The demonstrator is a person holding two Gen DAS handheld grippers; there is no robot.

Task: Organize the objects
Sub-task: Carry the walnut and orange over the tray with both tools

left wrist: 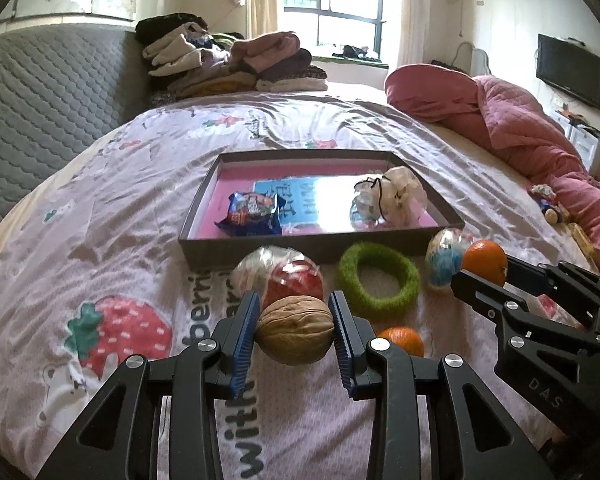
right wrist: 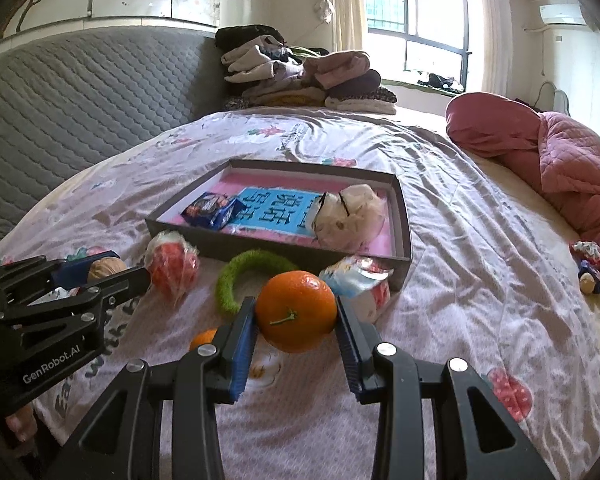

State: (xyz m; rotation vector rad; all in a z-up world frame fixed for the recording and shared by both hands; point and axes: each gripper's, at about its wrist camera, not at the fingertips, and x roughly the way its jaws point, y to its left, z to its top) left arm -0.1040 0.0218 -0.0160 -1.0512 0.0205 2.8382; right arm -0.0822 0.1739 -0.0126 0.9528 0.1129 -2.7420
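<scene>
My left gripper point(left wrist: 295, 330) is shut on a brown walnut point(left wrist: 295, 331) and holds it above the bed sheet. My right gripper point(right wrist: 296, 316) is shut on an orange point(right wrist: 296, 310); it also shows in the left wrist view point(left wrist: 485, 265). A grey tray point(left wrist: 320, 246) with a pink floor lies ahead and holds a blue snack packet point(left wrist: 252, 213) and a white plastic bag point(left wrist: 396, 196). In front of the tray lie a red wrapped ball point(left wrist: 288, 276), a green fuzzy ring point(left wrist: 378, 280), a blue-white wrapped item point(left wrist: 444, 258) and a small orange point(left wrist: 404, 340).
Everything lies on a bed with a strawberry-print sheet point(left wrist: 120, 240). A pile of folded clothes point(left wrist: 236, 60) sits at the far end, a pink quilt point(left wrist: 520, 128) along the right. Small toys point(right wrist: 590, 268) lie by the quilt. A grey padded headboard point(left wrist: 40, 92) is left.
</scene>
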